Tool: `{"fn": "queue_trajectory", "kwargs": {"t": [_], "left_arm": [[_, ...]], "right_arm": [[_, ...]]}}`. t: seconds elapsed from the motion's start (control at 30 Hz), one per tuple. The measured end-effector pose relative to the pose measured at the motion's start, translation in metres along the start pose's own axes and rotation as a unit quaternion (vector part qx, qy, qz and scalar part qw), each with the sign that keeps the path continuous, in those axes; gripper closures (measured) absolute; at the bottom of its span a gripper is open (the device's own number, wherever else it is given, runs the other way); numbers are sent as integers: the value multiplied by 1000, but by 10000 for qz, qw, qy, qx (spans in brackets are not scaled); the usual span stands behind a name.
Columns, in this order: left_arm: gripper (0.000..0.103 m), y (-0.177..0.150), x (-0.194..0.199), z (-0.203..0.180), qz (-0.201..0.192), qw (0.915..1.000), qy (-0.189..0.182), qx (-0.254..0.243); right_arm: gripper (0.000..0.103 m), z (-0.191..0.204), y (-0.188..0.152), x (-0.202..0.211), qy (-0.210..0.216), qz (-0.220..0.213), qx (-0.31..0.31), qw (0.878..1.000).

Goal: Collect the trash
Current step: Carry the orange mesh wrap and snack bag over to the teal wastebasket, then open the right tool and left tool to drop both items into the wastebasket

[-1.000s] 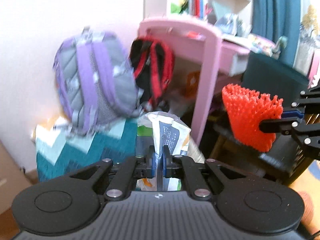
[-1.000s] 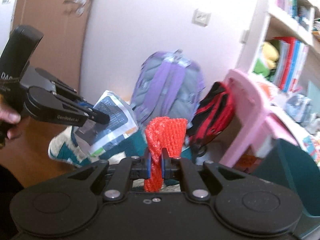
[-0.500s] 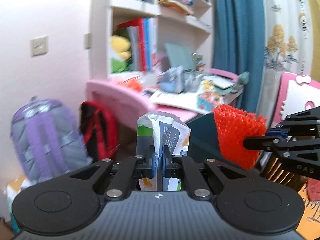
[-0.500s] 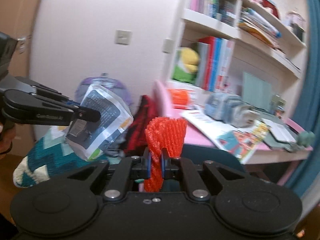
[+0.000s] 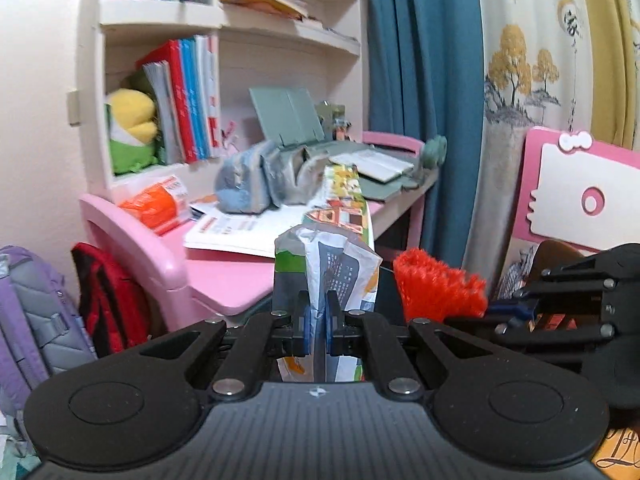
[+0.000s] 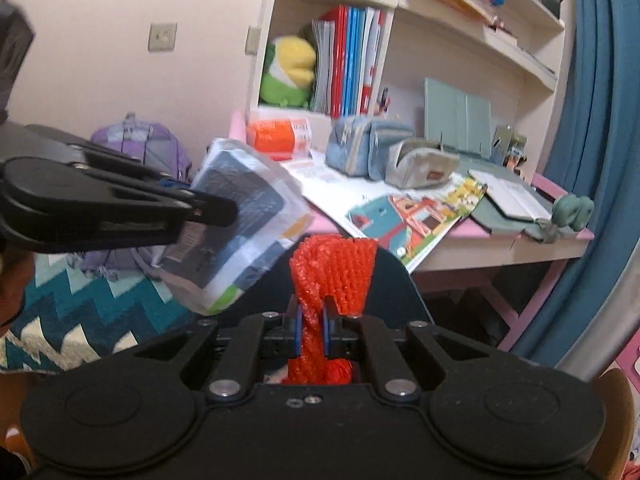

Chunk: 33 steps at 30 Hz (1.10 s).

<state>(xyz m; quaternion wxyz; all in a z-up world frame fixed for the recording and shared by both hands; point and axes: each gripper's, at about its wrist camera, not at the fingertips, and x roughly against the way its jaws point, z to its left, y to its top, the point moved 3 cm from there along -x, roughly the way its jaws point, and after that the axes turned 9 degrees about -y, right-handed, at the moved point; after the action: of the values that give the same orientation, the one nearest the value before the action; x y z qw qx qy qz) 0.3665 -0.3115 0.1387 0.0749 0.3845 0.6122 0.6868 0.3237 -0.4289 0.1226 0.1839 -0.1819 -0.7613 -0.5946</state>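
Both have swung from the backpacks toward the desk [image 5: 224, 280], left gripper [image 5: 316, 316] clamping the wrapper [image 5: 340, 276], right gripper [image 6: 310, 322] the red mesh [image 6: 336, 272].

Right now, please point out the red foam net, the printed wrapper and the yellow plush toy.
red foam net [image 6: 334, 268], right wrist view, on its wide upper part above the tongs.
printed wrapper [image 5: 340, 276], left wrist view, on its dark printed panel.
yellow plush toy [image 6: 294, 58], right wrist view, on its yellow head.
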Motion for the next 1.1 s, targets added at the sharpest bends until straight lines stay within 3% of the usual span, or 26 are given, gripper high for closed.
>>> {"fn": "queue_trajectory", "kwargs": {"t": [0.4,0.6,0.73,0.9,1.1], "left_arm": [[97,-31,-79,3,769,9968,79,184],[97,-44,-97,8,1100,9932,-40,387],[97,-49,-103,6,1231,9916,-99,391],[96,-52,-105,5,1283,9905,-129,472],[83,-55,-103,0,1350,9898,-135,440]], "right_arm": [[94,-1,-16,-51,156,1032,138,9944],[85,-2,-21,-60,168,1376,165,9902],[70,-2,-22,-60,68,1421,216,9896],[63,-1,-25,-61,0,1493,285,9884],[56,0,-26,-55,-24,1452,314,9889]]}}
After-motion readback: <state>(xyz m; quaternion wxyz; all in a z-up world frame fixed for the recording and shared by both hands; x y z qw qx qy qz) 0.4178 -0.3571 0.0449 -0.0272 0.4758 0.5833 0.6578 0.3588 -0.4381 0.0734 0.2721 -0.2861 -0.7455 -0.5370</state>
